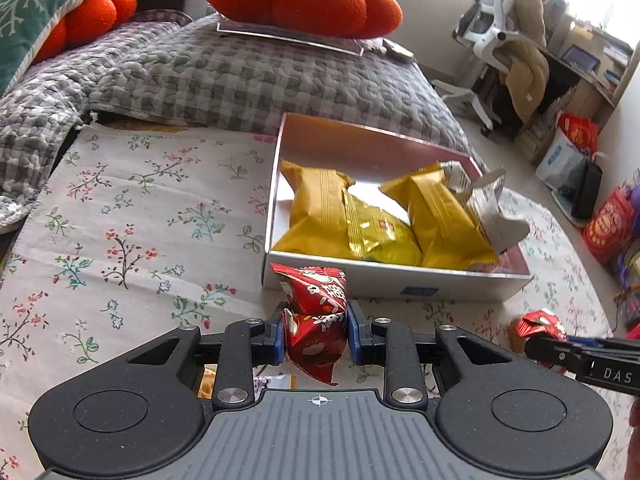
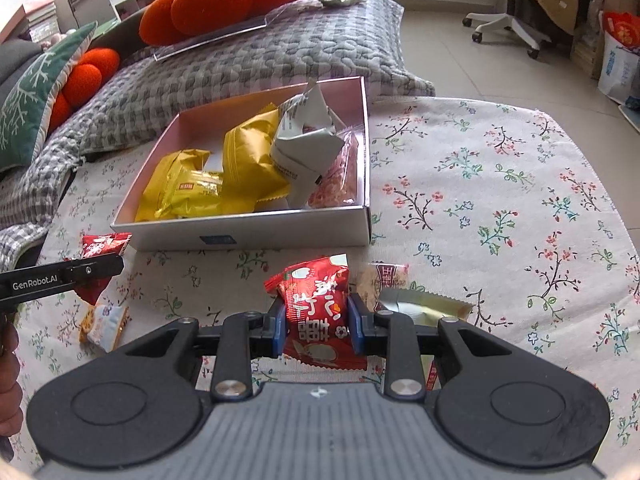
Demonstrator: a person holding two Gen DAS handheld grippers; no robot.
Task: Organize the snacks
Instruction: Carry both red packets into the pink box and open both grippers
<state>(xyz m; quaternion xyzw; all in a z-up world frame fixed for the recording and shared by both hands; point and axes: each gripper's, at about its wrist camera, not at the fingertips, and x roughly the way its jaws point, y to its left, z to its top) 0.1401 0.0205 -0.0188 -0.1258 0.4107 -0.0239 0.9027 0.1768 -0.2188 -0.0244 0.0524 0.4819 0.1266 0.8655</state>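
The landmark here is the shallow white cardboard box with a pink inner wall, which stands on the worktop covered by a floral cloth. Inside the box lie several yellow foil snack packets, a grey-white crumpled packet and a clear bag with pinkish pieces.

The left tool is clenched on a red foil snack packet with white print, just in front of the near wall of the box, towards its left corner. The right tool is clenched on a second red foil packet with white characters, also in front of the near wall, closer to the middle. Whether either packet is clear of the cloth I cannot tell.

More snacks wait in front of the box: a small orange and white packet near the left tool, and a pale gold flat wrapper beside the right tool.

I judge that the step in hand is to carry both red packets over the near wall and into the box. To do it well, each tool should lift high enough that the hanging lower end of its packet passes the rim. The empty floor of the box is at the back, behind the yellow packets, so that is the better place to release. The two tools should go one after another, to avoid a collision over the box.
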